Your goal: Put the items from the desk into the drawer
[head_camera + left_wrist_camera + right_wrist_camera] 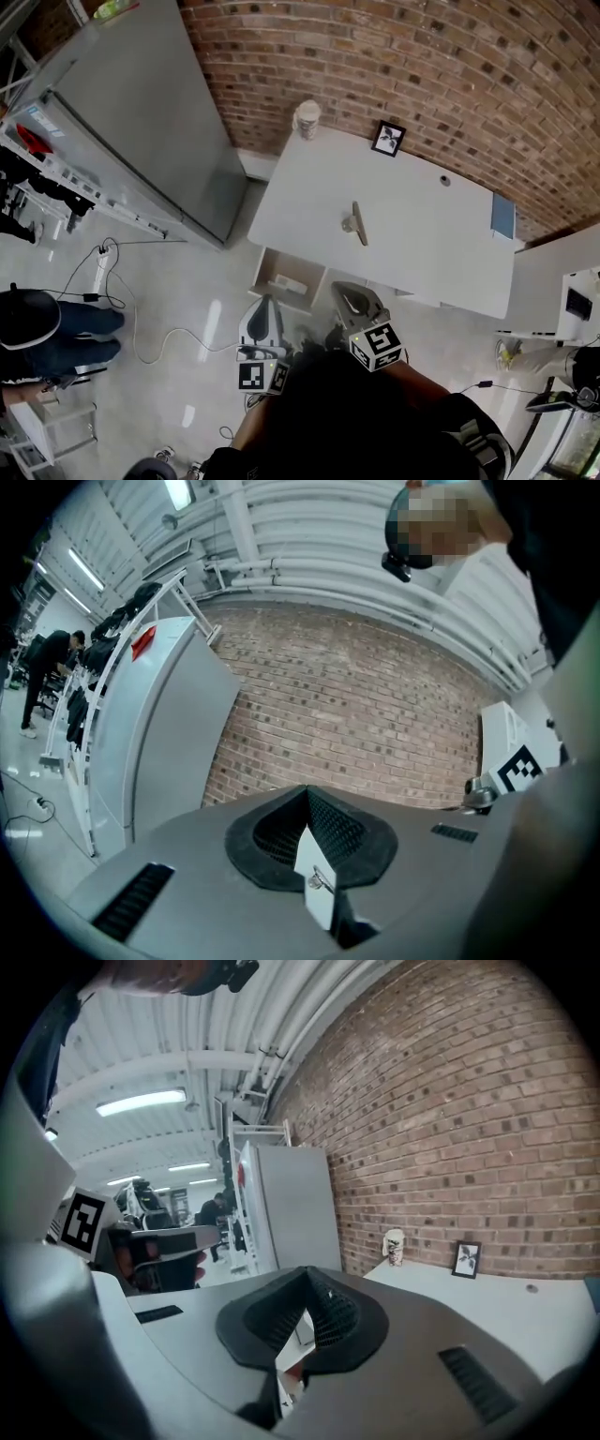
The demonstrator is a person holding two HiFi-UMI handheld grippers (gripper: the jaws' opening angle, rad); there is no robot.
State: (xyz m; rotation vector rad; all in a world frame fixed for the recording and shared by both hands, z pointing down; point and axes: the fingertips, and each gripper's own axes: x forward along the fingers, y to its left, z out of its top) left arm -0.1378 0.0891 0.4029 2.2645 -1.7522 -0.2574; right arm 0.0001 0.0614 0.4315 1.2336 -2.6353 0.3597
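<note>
A white desk [422,253] stands against the brick wall. On it are a paper cup [307,119], a small picture frame [388,139], a wooden-handled tool [356,223] near the middle, and a flat blue item [502,216] at the right edge. Under the desk's front left an open drawer [266,270] holds something pale. My left gripper [263,319] and right gripper [352,298] hang in front of the desk, apart from every item. Both are shut and empty: the left gripper [307,791] faces the brick wall, the right gripper [307,1271] faces the cup [393,1247] and frame [465,1259].
A tall grey cabinet [141,112] stands left of the desk. Cables [141,328] run over the floor, and a person [42,328] sits at the far left. A white unit [562,281] stands to the right of the desk.
</note>
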